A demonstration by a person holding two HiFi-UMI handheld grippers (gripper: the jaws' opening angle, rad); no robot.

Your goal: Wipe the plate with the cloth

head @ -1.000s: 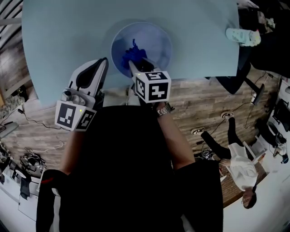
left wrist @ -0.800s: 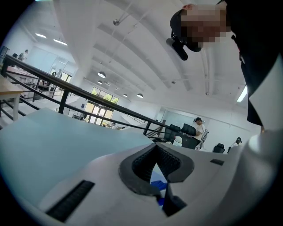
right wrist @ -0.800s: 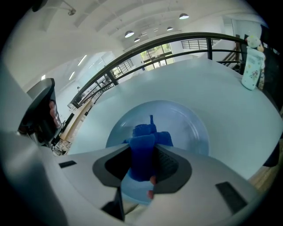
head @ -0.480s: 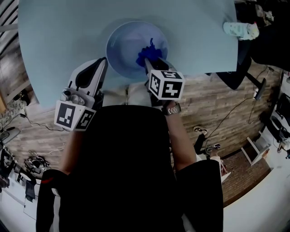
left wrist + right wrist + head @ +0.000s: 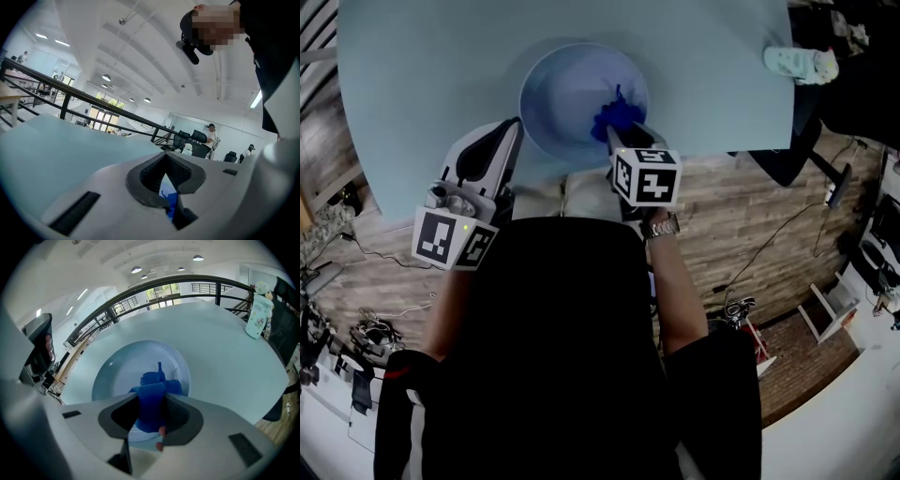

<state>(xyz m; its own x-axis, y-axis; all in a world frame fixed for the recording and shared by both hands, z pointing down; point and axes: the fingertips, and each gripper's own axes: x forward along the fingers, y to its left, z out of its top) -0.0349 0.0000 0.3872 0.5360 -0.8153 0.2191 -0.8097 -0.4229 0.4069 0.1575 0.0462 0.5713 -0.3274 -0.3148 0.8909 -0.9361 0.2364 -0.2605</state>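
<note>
The right gripper point(image 5: 617, 136) reaches forward ahead of the chest with its marker cube facing up, and its jaws are clamped on a bunch of the cloth point(image 5: 151, 397). The right forearm point(image 5: 675, 291) is bare and bent at the elbow, with a watch point(image 5: 659, 226) at the wrist. The left gripper point(image 5: 512, 133) sits to the left, angled inward, its jaws pressed together and empty. The left forearm point(image 5: 448, 314) runs back beside the torso.

Pale blue plate point(image 5: 567, 89): one. Blue cloth point(image 5: 614, 117): one. Grippers: two – left gripper point(image 5: 517, 124), right gripper point(image 5: 615, 133). Fingers point(image 5: 117, 416): two per gripper. Marker cubes: two – left cube point(image 5: 453, 239), right cube point(image 5: 645, 176). Pale blue worktop point(image 5: 431, 75): one. White bottle point(image 5: 797, 64): one. Wristwatch point(image 5: 659, 226): one.
</note>
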